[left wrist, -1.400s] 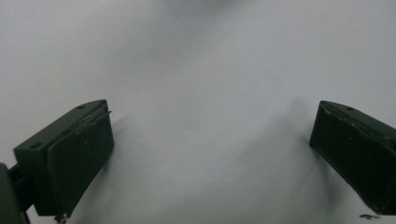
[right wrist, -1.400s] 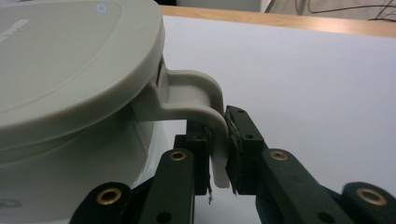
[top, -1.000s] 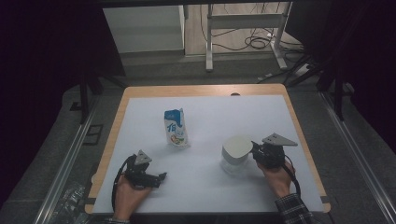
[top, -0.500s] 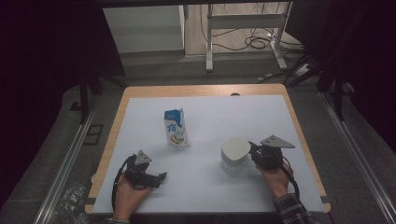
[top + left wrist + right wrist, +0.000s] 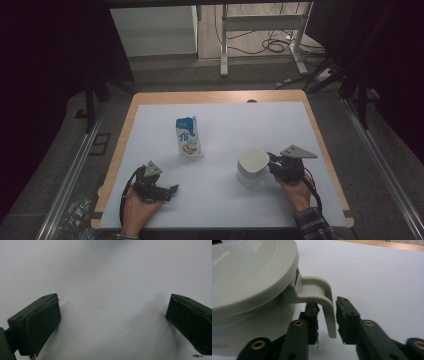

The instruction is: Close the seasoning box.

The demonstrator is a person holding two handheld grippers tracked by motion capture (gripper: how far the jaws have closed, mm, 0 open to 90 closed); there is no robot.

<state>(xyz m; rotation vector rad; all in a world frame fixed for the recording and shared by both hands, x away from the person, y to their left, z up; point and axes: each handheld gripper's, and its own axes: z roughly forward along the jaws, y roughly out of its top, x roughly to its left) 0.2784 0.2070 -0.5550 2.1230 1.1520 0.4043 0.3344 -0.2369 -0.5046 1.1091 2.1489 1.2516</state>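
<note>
A white lidded mug (image 5: 252,167) is standing on the near right part of the white table (image 5: 225,130), and its handle (image 5: 325,302) is pointing toward the right gripper (image 5: 274,165). In the right gripper view, that handle is sitting between the two black jaws; the jaws have just been opening, and a thin gap is showing on each side of the handle, so the pads are not pressing on it. The right hand (image 5: 296,192) is resting on the table at the near right edge, just beside the mug.

The left gripper (image 5: 172,189) is lying low at the near left, held by the left hand (image 5: 136,210), well apart from the mug. Its jaws are spread wide with only bare table surface between them.

A blue and white carton (image 5: 188,137) is standing upright near the middle of the table, farther back than both grippers and to the left of the mug.
</note>
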